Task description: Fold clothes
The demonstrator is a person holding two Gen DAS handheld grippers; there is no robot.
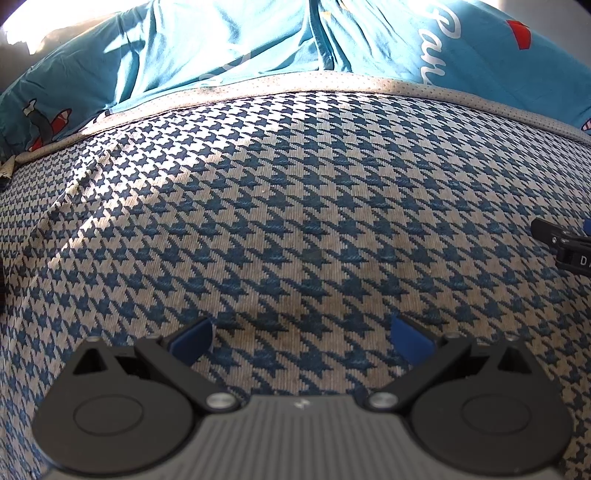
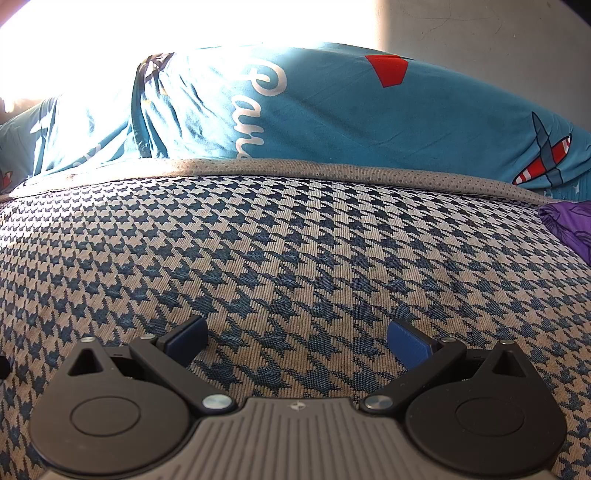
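Clothes for folding show only as a small bunch of purple fabric (image 2: 569,229) at the far right edge of the right wrist view, lying on the houndstooth surface well apart from both tongs; what kind of garment it is cannot be told. Nearest in the left wrist view, the left tongs (image 1: 301,339) stand spread wide, their blue pads (image 1: 190,341) apart and pinching nothing, with only patterned cloth between them. Nearest in the right wrist view, the right tongs (image 2: 297,341) are likewise spread wide and empty, blue pads (image 2: 408,343) on either side of bare weave. Both hover low over a blue and cream houndstooth cover (image 1: 295,221), which fills most of each view and looks like the top of a bed or mattress. At the right edge of the left wrist view, a black piece of the other tool (image 1: 565,247) pokes in above the cover. Farther off, a grey dotted trim band (image 2: 295,168) runs along the cover's far edge. Beyond it lies a teal bedding piece (image 2: 332,110) printed with white script lettering, red shapes and a striped aeroplane, rumpled on the left. Behind that, bright light washes out the upper left, and a pale wall (image 2: 480,29) shows at upper right.
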